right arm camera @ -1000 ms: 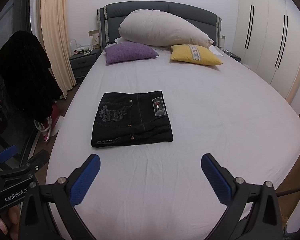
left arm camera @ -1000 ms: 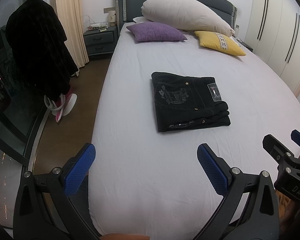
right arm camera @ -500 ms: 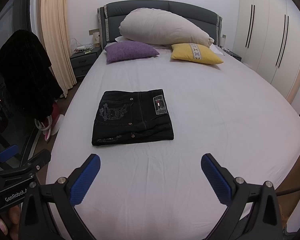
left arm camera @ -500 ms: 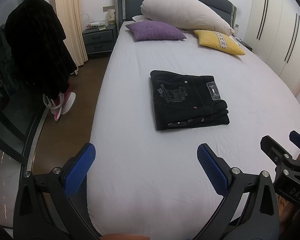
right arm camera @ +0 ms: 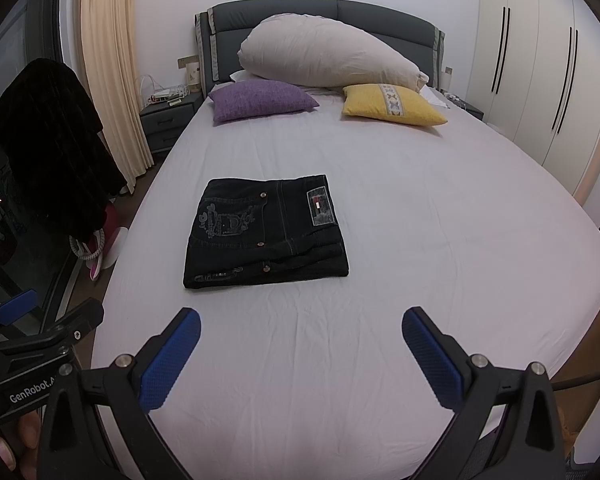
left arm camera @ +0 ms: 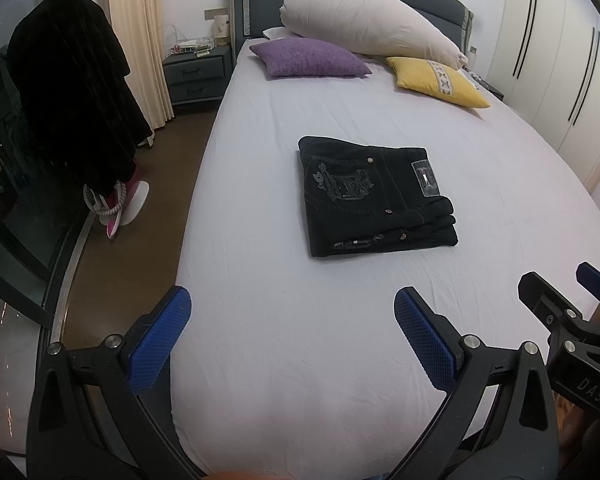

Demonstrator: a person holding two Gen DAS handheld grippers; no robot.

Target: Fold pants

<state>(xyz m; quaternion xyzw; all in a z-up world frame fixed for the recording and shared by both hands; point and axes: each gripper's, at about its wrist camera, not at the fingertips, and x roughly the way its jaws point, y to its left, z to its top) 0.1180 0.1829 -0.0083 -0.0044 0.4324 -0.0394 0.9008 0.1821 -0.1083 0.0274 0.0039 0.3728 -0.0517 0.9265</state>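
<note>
Black pants [left arm camera: 374, 194] [right arm camera: 266, 232] lie folded into a compact rectangle on the white bed sheet [left arm camera: 300, 320] [right arm camera: 440, 220], with a back pocket and a label patch facing up. My left gripper [left arm camera: 292, 332] hangs open above the foot of the bed, well short of the pants, with nothing between its blue pads. My right gripper [right arm camera: 300, 344] is likewise open and empty, held back from the pants' near edge. Each gripper's body shows at the edge of the other's view.
Purple cushion [right arm camera: 260, 98], yellow cushion [right arm camera: 392, 106] and a large beige pillow [right arm camera: 328, 56] sit at the headboard. A nightstand [left arm camera: 196, 76], a dark coat on a stand [left arm camera: 72, 92] and a glass wall lie left of the bed. White wardrobes [right arm camera: 540, 80] line the right.
Both views have drifted very slightly; the pants sit a little higher in the left wrist view. The pants lie still and both grippers remain open.
</note>
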